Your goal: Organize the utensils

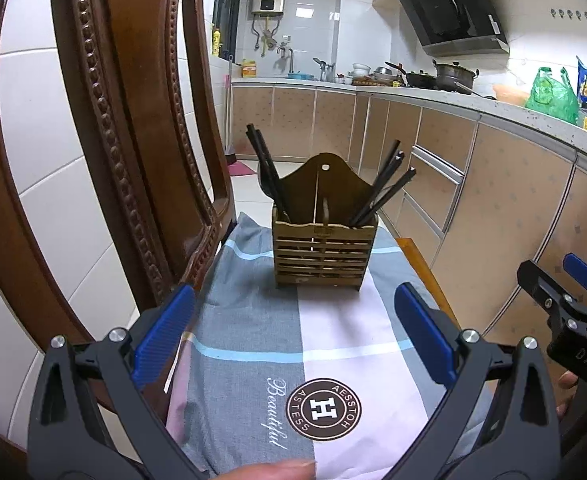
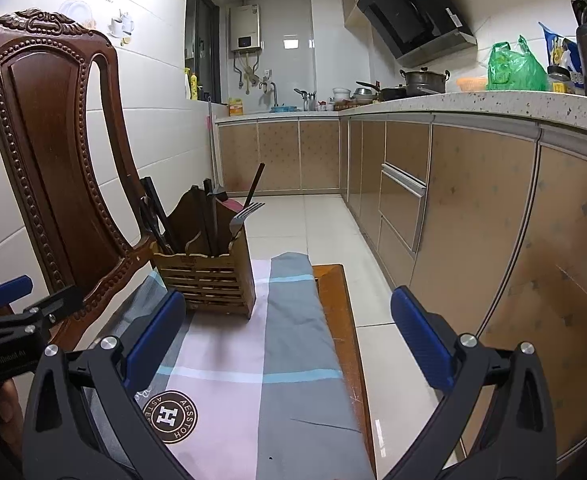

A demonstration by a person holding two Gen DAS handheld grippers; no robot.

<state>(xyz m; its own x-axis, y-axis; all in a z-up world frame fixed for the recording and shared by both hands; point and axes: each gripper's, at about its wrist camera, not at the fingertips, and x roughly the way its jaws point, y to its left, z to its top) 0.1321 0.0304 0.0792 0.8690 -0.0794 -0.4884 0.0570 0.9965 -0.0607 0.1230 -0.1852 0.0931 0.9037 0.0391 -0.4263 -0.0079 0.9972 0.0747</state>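
Note:
A slatted wooden utensil holder [image 1: 323, 254] stands on a checked cloth [image 1: 253, 336] over a chair seat. Dark chopsticks [image 1: 385, 188] lean out of its right compartment, and more chopsticks with a dark spoon [image 1: 267, 178] stand in its left one. In the right wrist view the same holder [image 2: 209, 274] sits left of centre with a grey fork [image 2: 245, 216] poking up among the chopsticks. My left gripper [image 1: 293, 332] is open, short of the holder, nothing between its blue pads. My right gripper [image 2: 287, 340] is open too, over the cloth to the holder's right.
The carved wooden chair back [image 1: 133, 120] rises close on the left. The seat's wooden edge [image 2: 341, 320] shows right of the cloth, with tiled floor [image 2: 321, 224] beyond. Kitchen cabinets [image 2: 473, 220] and a cluttered counter [image 1: 453, 100] run along the right. A fingertip [image 1: 277, 470] shows at the bottom.

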